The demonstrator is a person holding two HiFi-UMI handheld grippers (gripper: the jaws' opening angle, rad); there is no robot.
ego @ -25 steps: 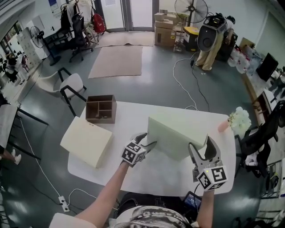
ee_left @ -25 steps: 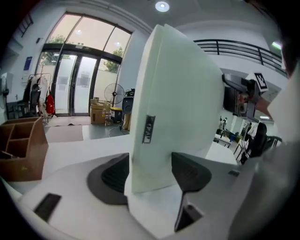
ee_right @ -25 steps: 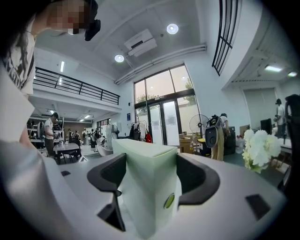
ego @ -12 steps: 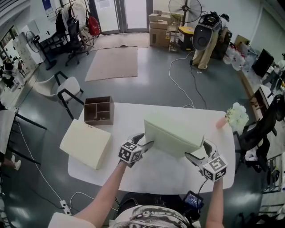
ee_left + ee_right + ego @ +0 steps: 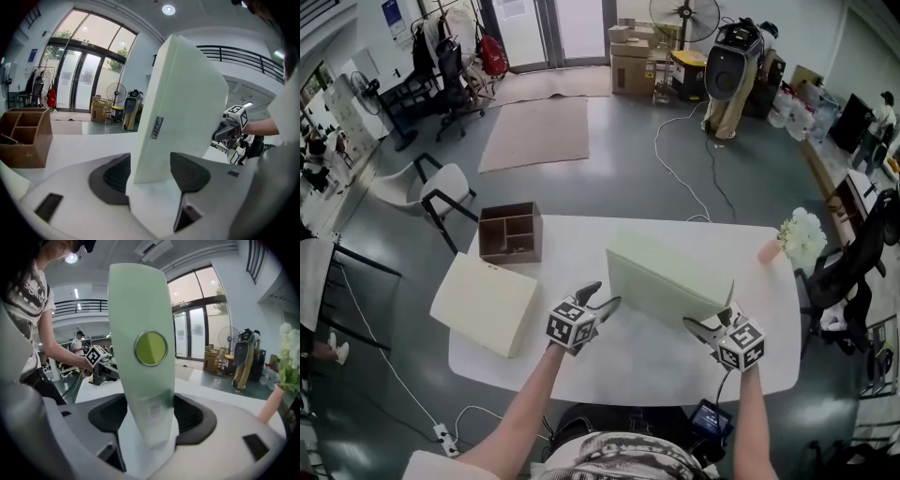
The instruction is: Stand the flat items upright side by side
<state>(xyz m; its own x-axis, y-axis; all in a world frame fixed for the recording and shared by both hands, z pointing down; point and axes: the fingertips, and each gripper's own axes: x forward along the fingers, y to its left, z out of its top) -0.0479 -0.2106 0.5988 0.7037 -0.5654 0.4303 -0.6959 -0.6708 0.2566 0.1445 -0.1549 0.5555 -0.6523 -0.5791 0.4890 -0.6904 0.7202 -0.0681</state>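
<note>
White tabletop (image 5: 656, 361) carried everything. On its middle the pale green flat box (image 5: 666, 277) stood on its long edge with a gripper at each end. The cream flat box (image 5: 483, 302) lay flat at the table's left corner, well apart from the green one and partly overhanging the edge, near a brown wooden organiser (image 5: 511, 234).

By my reckoning the job was about half done: one item was up but not let go, the other was not yet raised, and nothing stood side by side.

The left gripper (image 5: 602, 295) had its jaws part-way closed on the green box's left end, with a pad against each face. The right gripper (image 5: 710, 322) had just been closing its jaws, and the box's other end sat between them with both pads pressed on it.

A small grey label (image 5: 156, 127) on the left end carried print too small to read. A round yellow-green sticker (image 5: 151, 348) on the right end was blank, and the faint label below it was blurred.
</note>
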